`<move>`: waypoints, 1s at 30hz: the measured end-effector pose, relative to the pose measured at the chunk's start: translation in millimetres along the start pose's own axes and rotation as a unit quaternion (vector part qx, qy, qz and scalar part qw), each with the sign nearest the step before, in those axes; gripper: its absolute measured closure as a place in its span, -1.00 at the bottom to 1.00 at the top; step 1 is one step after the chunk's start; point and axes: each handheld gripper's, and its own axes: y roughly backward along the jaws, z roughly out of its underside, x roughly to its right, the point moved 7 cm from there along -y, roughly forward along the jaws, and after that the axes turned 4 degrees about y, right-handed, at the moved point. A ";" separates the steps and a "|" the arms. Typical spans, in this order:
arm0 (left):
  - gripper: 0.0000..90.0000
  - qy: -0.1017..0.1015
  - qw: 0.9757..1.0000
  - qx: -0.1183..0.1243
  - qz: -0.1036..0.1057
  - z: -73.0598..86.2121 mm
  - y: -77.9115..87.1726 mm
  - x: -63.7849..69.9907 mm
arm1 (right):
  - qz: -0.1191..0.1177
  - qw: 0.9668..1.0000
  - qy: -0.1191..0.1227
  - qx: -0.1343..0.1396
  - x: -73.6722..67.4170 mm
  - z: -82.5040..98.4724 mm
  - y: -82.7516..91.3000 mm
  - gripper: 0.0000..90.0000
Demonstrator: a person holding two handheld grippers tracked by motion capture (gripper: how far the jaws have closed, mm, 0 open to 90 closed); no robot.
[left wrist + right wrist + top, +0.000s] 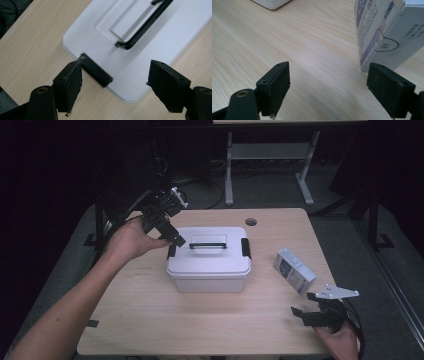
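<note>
In the middle of the bench (150, 320) sits a white box (209, 265) with its lid on. The box is longer from side to side than from front to back. A black handle (208, 245) lies flat on top and runs the same long way. A black clip (172, 251) holds the lid at the left end, and another clip (245, 247) holds it at the right end.

The left tool (175, 239) is right at the left clip. In the left gripper view its jaws are wide apart, and one jaw tip touches, or almost touches, that clip (96, 70). The box lies ahead of this tool, stretching away from it. The left hand (131, 240) is much nearer the box than the other hand, so I think it will work the clip to free the lid.

To the right of the box, apart from it, lies a small grey carton (295, 270), turned at a slant. The right tool (305, 314) waits near the front right corner of the bench, just in front of the carton, with its jaws apart and holding nothing.
</note>
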 end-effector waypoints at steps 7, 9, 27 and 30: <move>-0.41 -0.002 1.000 0.014 0.003 -16.6 -4.4 7.8 | -0.003 1.000 0.001 0.001 0.4 -0.7 -0.9 -0.60; -0.41 -0.015 1.000 0.015 0.005 -24.1 -6.6 13.5 | -0.003 1.000 0.002 0.002 0.3 -0.8 -0.7 -0.60; -0.39 -0.066 0.997 0.008 0.027 -53.4 -32.5 39.7 | -0.005 1.000 0.000 0.006 0.3 -0.6 0.8 -0.60; -0.39 -0.075 0.997 0.001 0.032 -54.3 -37.7 41.9 | -0.005 1.000 0.000 0.005 0.3 -0.4 0.9 -0.60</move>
